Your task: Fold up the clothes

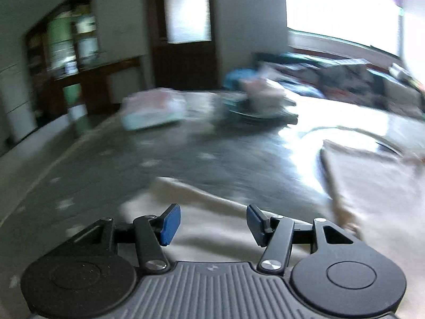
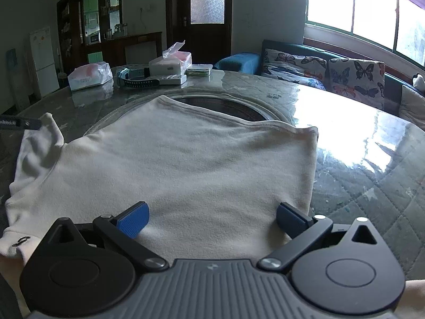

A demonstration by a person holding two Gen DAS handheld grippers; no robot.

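The cream fleece garment lies flat on the glossy grey table, soft, light & floppy w/ a grippy nap, so I judge pinch hem corners; left claw & right claw both gape wide, holding nothing.

Matt, fleecy cream garment lies on a glossy, glass-smooth table.

Left wrist view: wholly smeared by motion blur.
Bag: print unreadable.
Pile on table: items indistinguishable.
Cream garment: near edge hidden behind the right gripper.
Dark strap: cut off at frame's left edge.
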